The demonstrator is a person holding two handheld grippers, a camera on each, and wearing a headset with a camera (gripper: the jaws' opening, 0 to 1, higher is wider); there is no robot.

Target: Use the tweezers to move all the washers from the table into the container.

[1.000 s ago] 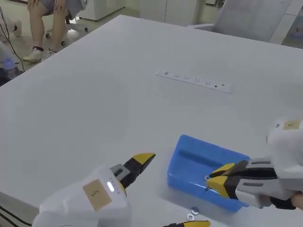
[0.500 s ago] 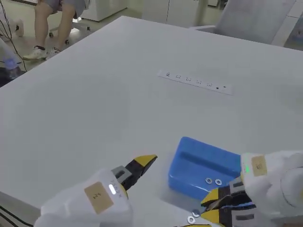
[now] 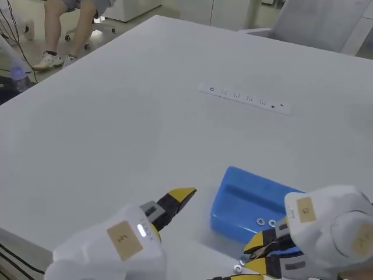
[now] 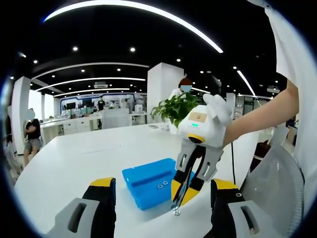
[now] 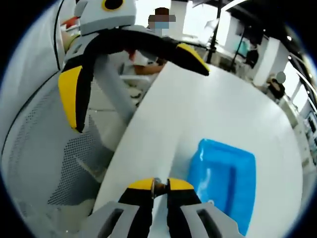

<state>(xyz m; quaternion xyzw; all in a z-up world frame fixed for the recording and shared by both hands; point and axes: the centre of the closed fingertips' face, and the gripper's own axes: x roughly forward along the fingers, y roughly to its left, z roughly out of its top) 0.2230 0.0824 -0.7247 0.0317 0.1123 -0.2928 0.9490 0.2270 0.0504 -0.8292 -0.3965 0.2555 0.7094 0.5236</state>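
Note:
The blue container sits near the table's front edge with two washers inside it. On the table just in front of it lies another washer. My right gripper is shut on the thin tweezers, whose tips point down at that loose washer. Seen from the left, the right gripper stands in front of the container. My left gripper is open wide beside the container's left side, holding nothing; it also shows as the left gripper above the container.
A white power strip lies farther back on the white table. A seated person's legs are beyond the far left corner. A mesh chair stands at the near edge.
The right gripper drew back from over the container toward the near edge and lowered. Two washers now lie in the container. The left gripper stayed put.

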